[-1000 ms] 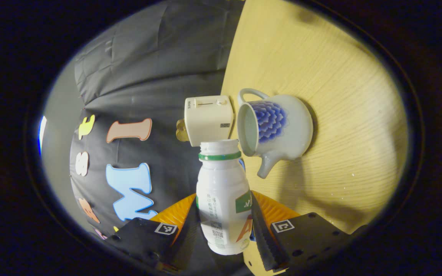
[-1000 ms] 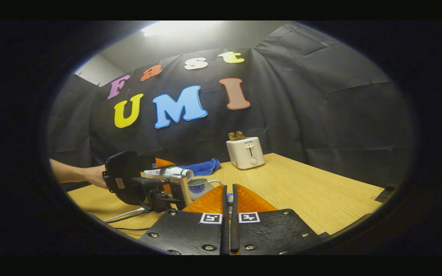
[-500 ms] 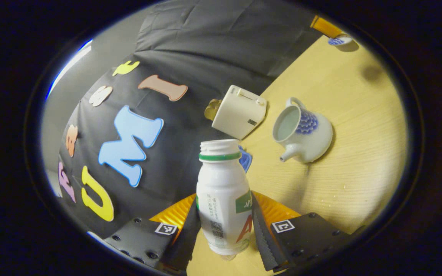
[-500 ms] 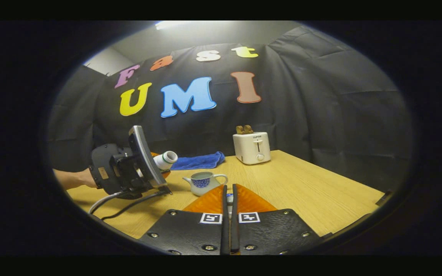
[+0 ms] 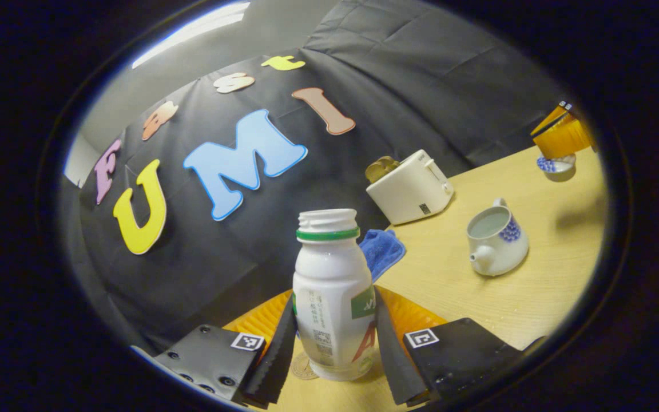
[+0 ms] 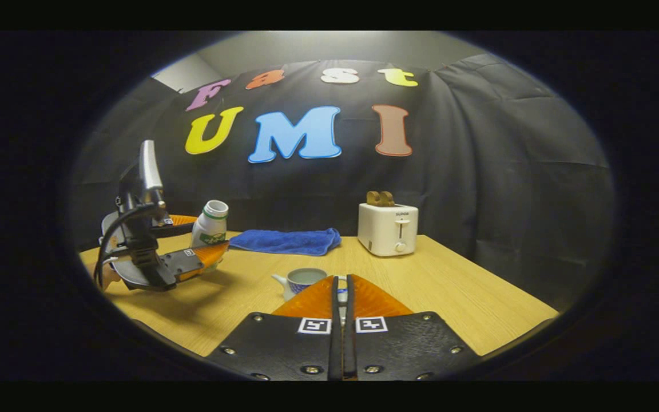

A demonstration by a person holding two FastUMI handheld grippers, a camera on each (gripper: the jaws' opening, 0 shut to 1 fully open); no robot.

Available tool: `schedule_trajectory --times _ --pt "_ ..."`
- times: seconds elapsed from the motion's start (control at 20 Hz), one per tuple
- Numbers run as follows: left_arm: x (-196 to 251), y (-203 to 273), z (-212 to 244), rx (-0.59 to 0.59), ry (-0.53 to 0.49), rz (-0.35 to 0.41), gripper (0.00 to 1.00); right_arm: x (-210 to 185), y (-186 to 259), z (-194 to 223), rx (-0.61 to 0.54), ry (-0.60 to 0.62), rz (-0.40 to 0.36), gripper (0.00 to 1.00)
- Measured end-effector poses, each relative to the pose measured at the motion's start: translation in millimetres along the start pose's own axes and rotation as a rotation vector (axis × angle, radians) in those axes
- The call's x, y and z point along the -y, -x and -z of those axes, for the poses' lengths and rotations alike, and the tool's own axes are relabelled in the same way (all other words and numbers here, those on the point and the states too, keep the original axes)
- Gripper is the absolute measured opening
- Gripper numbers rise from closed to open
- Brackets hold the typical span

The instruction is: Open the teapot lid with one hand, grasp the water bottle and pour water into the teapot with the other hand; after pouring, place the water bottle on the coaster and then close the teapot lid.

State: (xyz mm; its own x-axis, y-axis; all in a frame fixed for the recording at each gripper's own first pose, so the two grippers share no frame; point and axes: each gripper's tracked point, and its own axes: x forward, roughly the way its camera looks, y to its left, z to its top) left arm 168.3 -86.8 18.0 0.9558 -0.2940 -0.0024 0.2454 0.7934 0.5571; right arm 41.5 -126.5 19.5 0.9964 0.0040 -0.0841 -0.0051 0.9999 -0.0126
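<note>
Bottle (image 5: 332, 297), a capless white plastic one with a green neck ring, stood nearly upright just above the desk (image 5: 478, 297), clamped at its waist by the left tongs (image 5: 335, 343), with a round coaster (image 5: 305, 366) showing under its base. Teapot (image 5: 495, 240), glazed white with a blue scale pattern, sat lidless farther along the pale wood-grain desk, while its lid (image 5: 555, 164) was pinched in the right tongs (image 6: 341, 297), whose fingers lay together on it. Beyond stood a cream toaster (image 5: 412, 187) and a crumpled blue towel (image 5: 382, 250).
</note>
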Motion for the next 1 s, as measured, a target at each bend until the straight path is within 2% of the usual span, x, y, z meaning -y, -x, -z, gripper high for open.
schedule_trajectory --times 0.15,0.3,0.35,0.4,0.45,0.55,0.6,0.65,0.7,0.85,0.95,1.0 --pt "-15 6 -7 0.026 0.128 0.009 0.74 -17 -24 -9 0.007 -0.018 -0.037 0.01" --pt "-32 11 6 0.014 0.243 0.006 0.75 -32 -46 -15 0.006 -0.002 -0.068 0.01" --pt "-42 15 11 0.001 0.270 -0.004 0.81 -35 -53 -14 -0.001 0.012 -0.073 0.01" --pt "-50 18 13 -0.004 0.303 -0.012 0.81 -37 -60 -13 -0.008 0.020 -0.074 0.01" --pt "-55 19 15 -0.009 0.345 -0.009 0.75 -40 -64 -14 -0.009 0.022 -0.084 0.01" --pt "-60 18 18 -0.014 0.430 0.012 0.75 -44 -74 -14 -0.007 0.029 -0.091 0.01" --pt "-63 18 18 -0.014 0.445 0.008 0.81 -45 -77 -14 -0.006 0.035 -0.089 0.01" --pt "-69 17 22 -0.015 0.440 -0.006 0.80 -46 -81 -13 -0.008 0.041 -0.086 0.01" --pt "-75 18 21 -0.019 0.429 -0.018 0.75 -46 -83 -13 -0.007 0.044 -0.083 0.01" --pt "-78 20 18 -0.006 0.440 -0.018 0.74 -44 -90 -4 -0.025 0.034 -0.081 0.01" --pt "-88 24 14 0.012 0.425 -0.060 0.74 -42 -93 1 -0.034 0.021 -0.079 0.01" --pt "-90 26 10 0.025 0.430 -0.062 0.77 -41 -95 4 -0.043 0.015 -0.078 0.01"
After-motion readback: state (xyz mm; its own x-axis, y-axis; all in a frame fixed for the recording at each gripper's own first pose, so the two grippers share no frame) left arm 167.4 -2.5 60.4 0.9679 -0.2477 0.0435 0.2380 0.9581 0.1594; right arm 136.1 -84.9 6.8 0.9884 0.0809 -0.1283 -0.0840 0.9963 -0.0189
